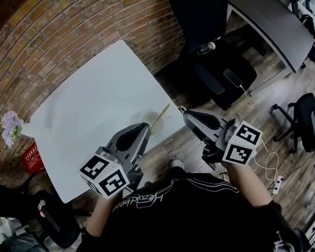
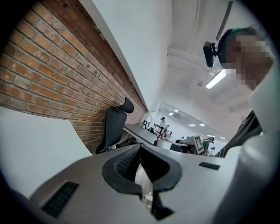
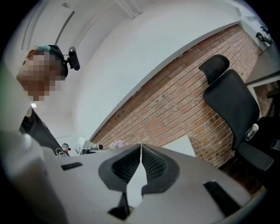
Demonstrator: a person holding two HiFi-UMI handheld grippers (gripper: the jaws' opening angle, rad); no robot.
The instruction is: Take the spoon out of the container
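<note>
Brick wall (image 1: 73, 20) runs behind a white bench (image 1: 100, 102) with a plain top, and pale plank floor (image 1: 193, 149) shows past its near edge. A black office chair (image 1: 206, 40) stands beyond the bench's far corner, with a grey desk (image 1: 275, 23) farther off. A second dark chair (image 1: 308, 120) is at the right, and a white cable (image 1: 268, 163) trails over the planks there. A small bunch of purple flowers (image 1: 9, 127) sits at the bench's left end, with a red thing (image 1: 32, 158) low beside it. The only vessel on the bench is a pale round container (image 1: 147, 116), close to the near edge in front of the person. The spoon (image 1: 162, 113) stands in it, its thin light handle slanting up and to the right past the rim. What else the container holds cannot be made out. The left hand-held gripper (image 1: 146, 126) is just beside the container on the near side, clenched, its tips meeting with nothing between them. The right hand-held gripper (image 1: 185, 115) hangs over the floor just off the bench's edge, near the spoon's upper end but apart from it. It too is clenched tight on nothing.
</note>
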